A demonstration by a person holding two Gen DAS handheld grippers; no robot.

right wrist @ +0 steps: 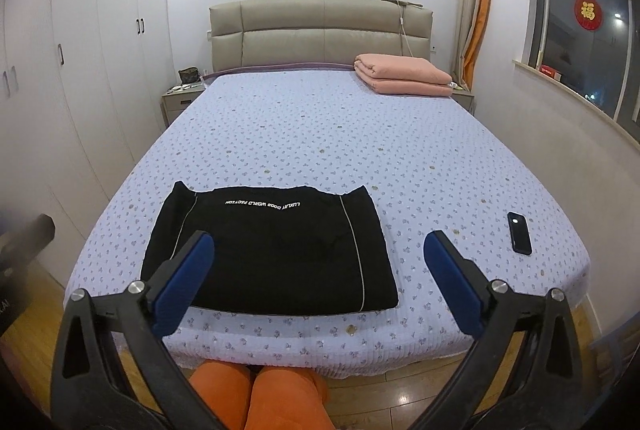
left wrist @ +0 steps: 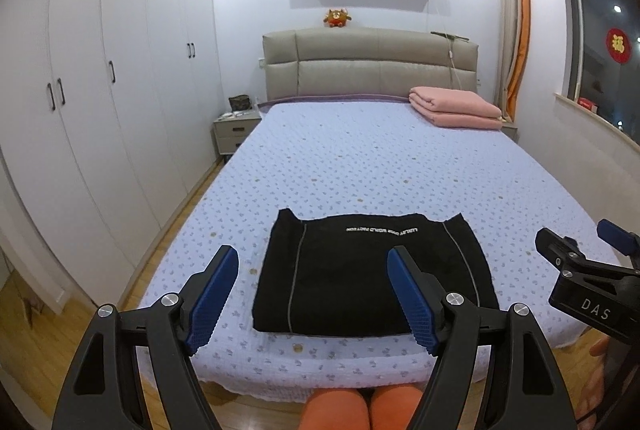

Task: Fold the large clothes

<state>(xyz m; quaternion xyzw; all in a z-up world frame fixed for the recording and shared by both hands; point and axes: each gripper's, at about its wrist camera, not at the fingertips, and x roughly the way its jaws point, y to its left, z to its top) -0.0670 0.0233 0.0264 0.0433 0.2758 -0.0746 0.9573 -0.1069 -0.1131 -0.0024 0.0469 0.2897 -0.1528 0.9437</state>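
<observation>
A black garment (left wrist: 372, 274) (right wrist: 276, 250) with white lettering and thin grey seams lies folded into a flat rectangle near the foot of the bed (left wrist: 380, 157) (right wrist: 340, 133). My left gripper (left wrist: 312, 262) hovers above and short of it, open, nothing between its blue pads (left wrist: 212, 294). My right gripper (right wrist: 320, 250) also hangs above the near edge of the bed, its jaws wide apart and empty, with blue pads (right wrist: 184, 286). The right gripper's black body (left wrist: 576, 270) shows at the right edge of the left wrist view.
A dark phone (right wrist: 519, 233) lies on the bedspread right of the garment. A folded pink blanket (left wrist: 456, 107) (right wrist: 402, 74) sits by the headboard. White wardrobes (left wrist: 100, 77) line the left wall. A person's knees in orange trousers (right wrist: 256, 394) touch the foot of the bed.
</observation>
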